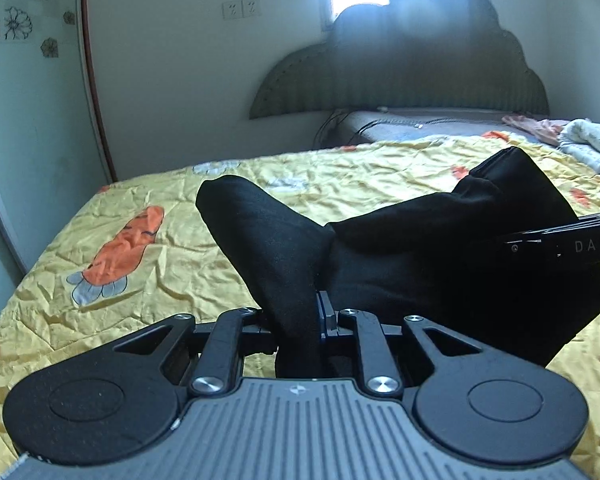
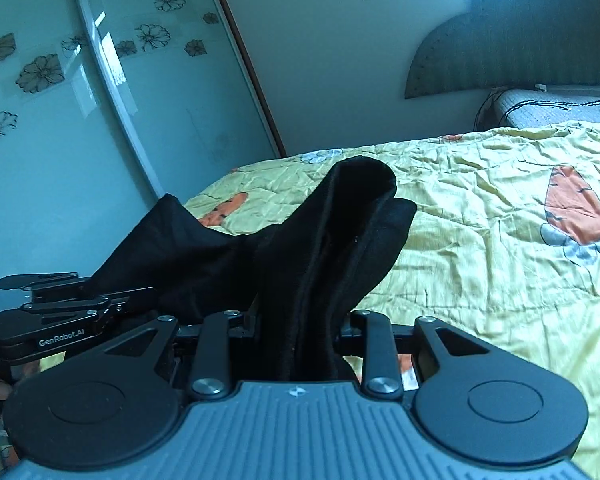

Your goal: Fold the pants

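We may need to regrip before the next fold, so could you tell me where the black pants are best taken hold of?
Grip the pants at their two bunched edges, one per tool, coming in from the near side over the quilt, as now: the left tool and right tool each pinch a thick gathered edge, so the cloth hangs between them without slipping.
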The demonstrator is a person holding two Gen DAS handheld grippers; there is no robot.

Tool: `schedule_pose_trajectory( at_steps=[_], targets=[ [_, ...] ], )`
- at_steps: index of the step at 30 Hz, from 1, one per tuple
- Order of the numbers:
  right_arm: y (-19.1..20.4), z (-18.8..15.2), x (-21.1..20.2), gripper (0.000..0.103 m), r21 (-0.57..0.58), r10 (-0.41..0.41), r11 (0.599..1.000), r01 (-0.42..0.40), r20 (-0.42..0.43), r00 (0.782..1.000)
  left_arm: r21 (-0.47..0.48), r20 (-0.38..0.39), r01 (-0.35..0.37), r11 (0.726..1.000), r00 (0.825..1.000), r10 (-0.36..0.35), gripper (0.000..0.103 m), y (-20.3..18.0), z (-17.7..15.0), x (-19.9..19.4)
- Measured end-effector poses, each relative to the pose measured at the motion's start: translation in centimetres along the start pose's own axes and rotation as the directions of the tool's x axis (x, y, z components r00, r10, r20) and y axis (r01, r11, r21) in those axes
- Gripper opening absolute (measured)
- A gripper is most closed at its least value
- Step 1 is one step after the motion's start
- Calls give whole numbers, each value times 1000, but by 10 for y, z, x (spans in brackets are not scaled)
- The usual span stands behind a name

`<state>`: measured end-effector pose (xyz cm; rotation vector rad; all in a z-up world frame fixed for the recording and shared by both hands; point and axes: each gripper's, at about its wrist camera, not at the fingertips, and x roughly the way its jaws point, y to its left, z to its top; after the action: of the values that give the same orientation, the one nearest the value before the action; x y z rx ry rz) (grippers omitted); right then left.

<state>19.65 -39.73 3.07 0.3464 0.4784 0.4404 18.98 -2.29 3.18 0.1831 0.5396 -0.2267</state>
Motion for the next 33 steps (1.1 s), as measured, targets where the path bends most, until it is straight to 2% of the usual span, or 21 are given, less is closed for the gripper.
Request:
schedule_pose_trajectory(
  at_steps=[6,9,10,12,20,24,26,30,33],
  targets=[
    [-6,-7,27,32,-5,-42,999,42,-60,997,-26,-66,-7,1000,998,6,20,3,-10,19],
    [-9,-11,34,44,1,-94,996,94,-105,990,-12,-86,-22,1000,996,20,20,-1,-14,22],
    [-9,-13,34,48,4,-116,993,117,-114,987,-7,-88,-33,999,996,32,29,-1,-15,22],
    [-10,-15,28,52,5,-149,989,151,-115,982,1,-88,-56,998,995,55,38,-1,-18,23],
    [-24,-25,-5,54,19,-214,976,217,-84,973,-18,-123,-104,994,987,101,45,8,-27,26],
    [-28,-29,-18,55,23,-254,966,256,-64,965,-1,-121,-136,991,983,135,56,10,-31,24],
    [-23,-31,-28,55,15,-256,966,257,-35,966,8,-116,-157,988,981,157,60,11,-34,22],
    [2,-38,-39,55,-58,-190,980,190,21,982,-11,-117,-184,983,976,182,68,18,-38,20],
    [23,-44,-29,58,-166,-196,967,193,-2,981,-31,-121,-205,978,972,200,71,22,-40,15]
  ],
)
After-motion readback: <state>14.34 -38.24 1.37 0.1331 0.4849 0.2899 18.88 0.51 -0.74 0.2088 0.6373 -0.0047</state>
